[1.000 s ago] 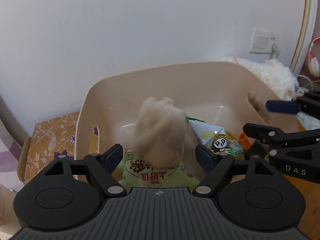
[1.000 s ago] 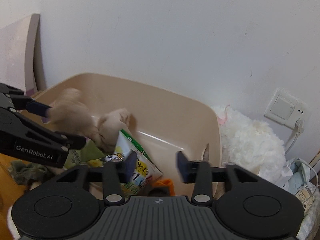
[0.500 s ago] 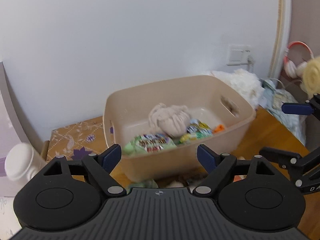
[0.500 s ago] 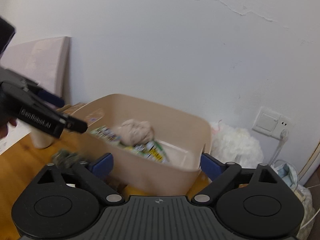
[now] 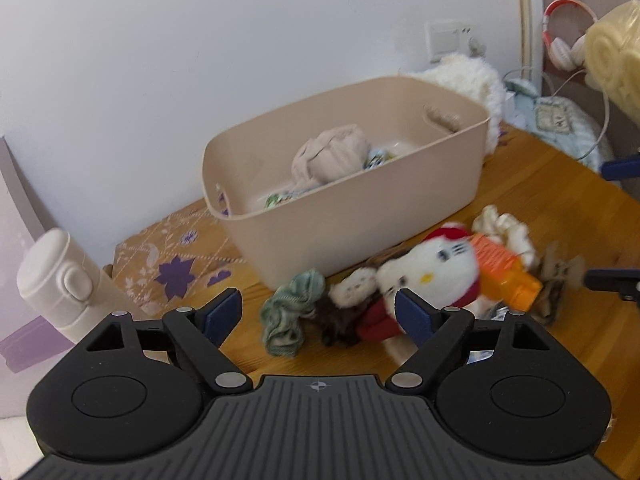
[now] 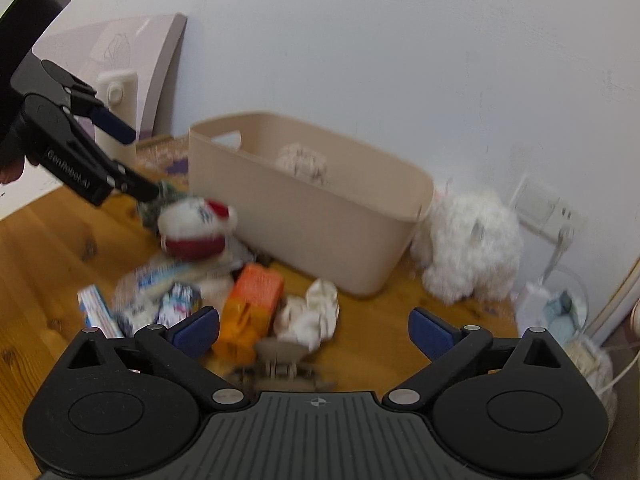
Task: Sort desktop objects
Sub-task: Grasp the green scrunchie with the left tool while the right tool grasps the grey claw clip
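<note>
Our left hand-held gripper [image 5: 318,314] stands wide with nothing between its blue pads, and our right hand-held gripper [image 6: 314,330] is opening to its widest, also empty. A second ago both were right over the beige plastic storage bin [image 5: 400,208], where a beige knotted cloth bundle [image 5: 330,154] was dropping from us; now that bundle lies inside the bin among snack packets, and both grippers have pulled back from it towards the clutter on the wooden desk [image 5: 540,184]. We judge that one item is sorted and the next pick is beginning. Both grippers point down at a slant towards the pile in front of the bin: a green knitted scrunchie [image 5: 290,316], a white plush cat with a red bow [image 5: 424,270], an orange plastic bottle [image 6: 250,312], a cream crumpled cloth [image 6: 312,316] and some blurred blue-and-white packets [image 6: 152,296]. The scrunchie and the plush cat lie just ahead of the left jaws; the orange bottle and the cream cloth lie ahead of the right ones.
</note>
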`<action>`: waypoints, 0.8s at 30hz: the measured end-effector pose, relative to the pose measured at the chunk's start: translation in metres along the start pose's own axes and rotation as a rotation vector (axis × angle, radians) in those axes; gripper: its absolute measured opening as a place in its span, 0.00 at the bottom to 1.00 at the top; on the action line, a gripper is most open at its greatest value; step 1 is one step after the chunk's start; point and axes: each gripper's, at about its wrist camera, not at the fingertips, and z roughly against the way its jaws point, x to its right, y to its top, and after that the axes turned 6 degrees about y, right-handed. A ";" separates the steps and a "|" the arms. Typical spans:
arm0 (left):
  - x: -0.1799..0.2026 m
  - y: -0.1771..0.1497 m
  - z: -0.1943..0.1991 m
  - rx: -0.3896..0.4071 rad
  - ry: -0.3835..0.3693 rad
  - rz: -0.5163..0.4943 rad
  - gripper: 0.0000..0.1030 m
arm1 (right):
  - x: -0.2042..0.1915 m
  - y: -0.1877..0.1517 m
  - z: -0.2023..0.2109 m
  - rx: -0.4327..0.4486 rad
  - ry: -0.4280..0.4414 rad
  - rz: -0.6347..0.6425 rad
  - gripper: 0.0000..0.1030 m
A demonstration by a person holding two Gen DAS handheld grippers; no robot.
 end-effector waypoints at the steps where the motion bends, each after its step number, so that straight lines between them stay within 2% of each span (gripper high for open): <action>1: -0.003 -0.002 -0.006 -0.010 0.002 0.005 0.83 | -0.001 -0.003 -0.004 -0.010 -0.002 0.000 1.00; 9: -0.014 -0.012 -0.052 -0.102 0.004 0.038 0.83 | -0.004 -0.025 -0.036 -0.067 0.006 -0.009 1.00; 13: -0.017 -0.013 -0.070 -0.127 0.001 0.036 0.83 | 0.000 -0.026 -0.041 -0.026 0.026 -0.049 1.00; 20: -0.028 -0.017 -0.085 -0.110 -0.033 0.072 0.83 | 0.004 -0.033 -0.035 0.032 0.078 -0.080 1.00; 24: -0.037 -0.019 -0.084 -0.073 -0.054 0.102 0.83 | 0.000 -0.038 -0.034 0.023 0.093 -0.076 1.00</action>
